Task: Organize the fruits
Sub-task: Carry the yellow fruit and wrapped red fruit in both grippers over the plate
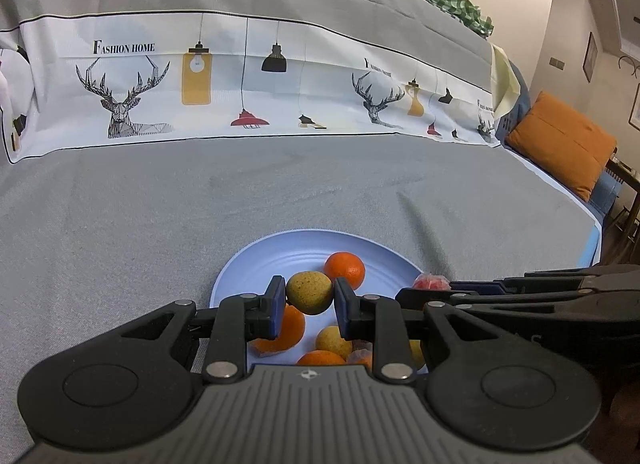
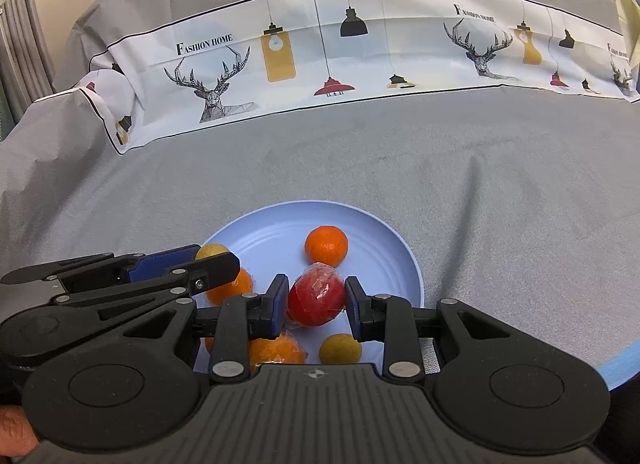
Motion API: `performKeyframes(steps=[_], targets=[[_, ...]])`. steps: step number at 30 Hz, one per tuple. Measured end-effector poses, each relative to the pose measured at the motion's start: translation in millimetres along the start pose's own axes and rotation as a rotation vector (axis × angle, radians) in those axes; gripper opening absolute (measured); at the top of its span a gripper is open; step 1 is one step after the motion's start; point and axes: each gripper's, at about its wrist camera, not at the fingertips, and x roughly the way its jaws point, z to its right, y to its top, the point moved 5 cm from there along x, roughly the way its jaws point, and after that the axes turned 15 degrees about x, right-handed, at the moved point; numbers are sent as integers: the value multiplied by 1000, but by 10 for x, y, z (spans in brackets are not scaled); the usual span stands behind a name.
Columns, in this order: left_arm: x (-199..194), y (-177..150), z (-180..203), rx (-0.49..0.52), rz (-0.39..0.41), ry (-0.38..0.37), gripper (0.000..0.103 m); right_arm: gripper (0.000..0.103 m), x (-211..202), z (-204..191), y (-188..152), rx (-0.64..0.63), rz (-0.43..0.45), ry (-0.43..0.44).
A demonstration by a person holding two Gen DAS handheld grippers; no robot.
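Fruit in both claws over the blue plate [image 2: 400, 260]: left gripper [image 1: 310, 298] pinches a yellow-green fruit [image 1: 309, 291], right gripper [image 2: 317, 300] pinches a red wrapped fruit [image 2: 317, 298]. I'd say keep the squeeze gentle and lower each into an empty spot, clear of the oranges [image 2: 326, 245].

Both views are evenly lit by soft, diffuse indoor light, with no harsh glare. Faint soft shadows streak the grey cover [image 1: 360, 192] beyond the blue plate [image 2: 384, 232]. Fisheye distortion bows the edges strongly; corners darken. Focus is sharp throughout.
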Motion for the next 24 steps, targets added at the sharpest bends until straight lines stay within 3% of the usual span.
performKeyframes(steps=[24], targets=[[17, 19, -11, -10, 10, 15, 28, 32, 7, 19, -12, -12, -5, -2]])
